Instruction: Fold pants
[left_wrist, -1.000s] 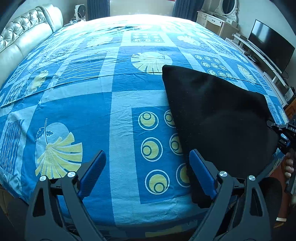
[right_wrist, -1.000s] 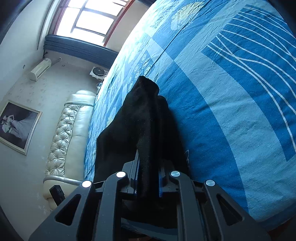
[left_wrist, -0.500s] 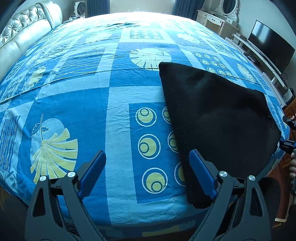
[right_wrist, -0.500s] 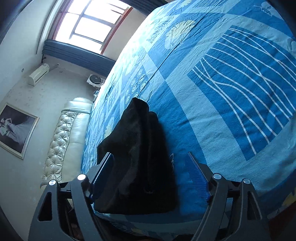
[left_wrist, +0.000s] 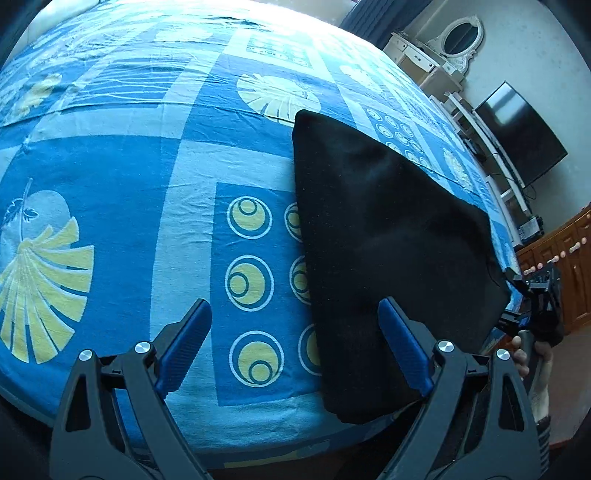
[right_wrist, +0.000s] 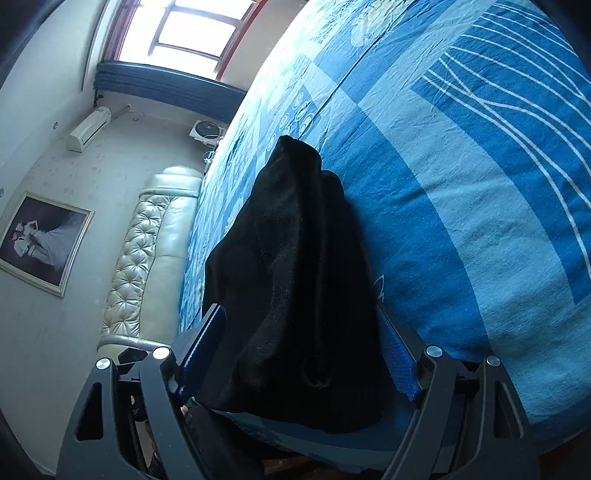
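Note:
Black pants (left_wrist: 388, 229), folded into a broad flat shape, lie on the right side of the blue patterned bed (left_wrist: 147, 184), reaching its near edge. My left gripper (left_wrist: 293, 310) is open low over the near edge; its right finger (left_wrist: 402, 347) overlaps the pants' near left border without gripping. In the right wrist view the pants (right_wrist: 288, 240) bunch up at the bed's edge (right_wrist: 461, 221). The cloth's end lies between the wide jaws of my right gripper (right_wrist: 299, 321), whose pads stand clear of it. A hand holds that right gripper (left_wrist: 535, 295) at the pants' right corner.
A cream tufted sofa (right_wrist: 147, 240) runs along the bed's far side, below a framed picture (right_wrist: 40, 240) and a window (right_wrist: 177, 29). A TV (left_wrist: 517, 136), a white dresser with mirror (left_wrist: 458, 37) and a wooden cabinet (left_wrist: 569, 266) stand to the right.
My right gripper let go of the pants and opened wide; the cloth's end now lies loose between its jaws. The left gripper tilted and rolled, staying open.

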